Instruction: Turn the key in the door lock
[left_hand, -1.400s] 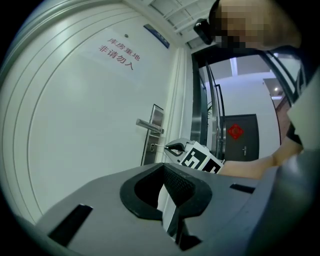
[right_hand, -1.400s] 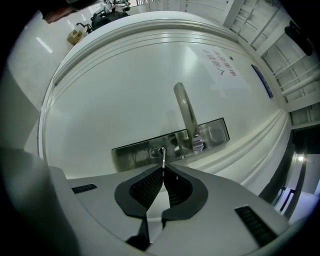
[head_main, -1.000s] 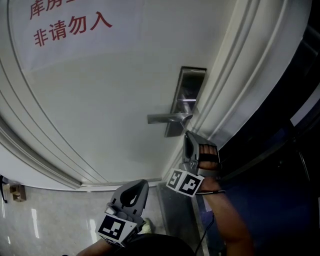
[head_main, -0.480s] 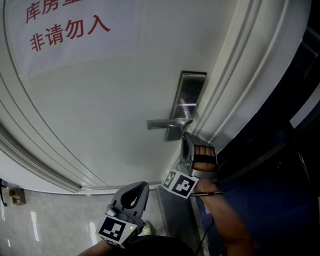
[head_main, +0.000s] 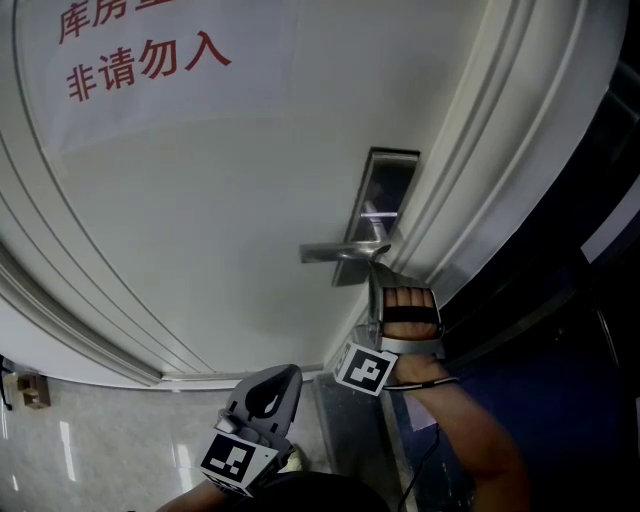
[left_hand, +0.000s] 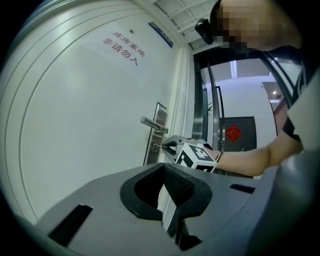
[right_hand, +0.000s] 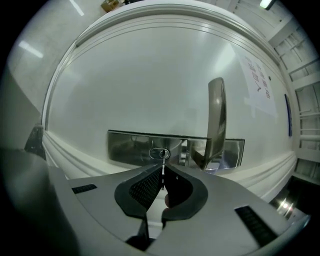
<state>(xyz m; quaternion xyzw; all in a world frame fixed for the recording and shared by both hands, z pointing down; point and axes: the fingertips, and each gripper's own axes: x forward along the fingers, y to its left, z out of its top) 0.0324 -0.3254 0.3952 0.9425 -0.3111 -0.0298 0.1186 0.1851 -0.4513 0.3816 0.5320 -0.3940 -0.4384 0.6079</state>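
Observation:
A steel lock plate (head_main: 388, 205) with a lever handle (head_main: 340, 252) sits on the white door (head_main: 200, 200). My right gripper (head_main: 377, 283) is just below the handle, pressed up to the plate. In the right gripper view it (right_hand: 162, 171) is shut on a thin metal key (right_hand: 163, 165), whose tip is in the round keyhole (right_hand: 159, 153). The left gripper view shows the same key (left_hand: 158, 147) between the right gripper (left_hand: 172, 146) and the plate (left_hand: 159, 116). My left gripper (head_main: 268, 393) hangs low and away from the door, shut (left_hand: 164, 166) with nothing in it.
The door frame moulding (head_main: 470, 170) runs along the right of the lock, with a dark opening (head_main: 570, 260) beyond it. A paper sign with red characters (head_main: 145, 62) is stuck high on the door. Pale floor tiles (head_main: 90, 440) show at the lower left.
The right gripper has stayed at the lock, shifting only slightly against the plate. The left gripper has barely moved.

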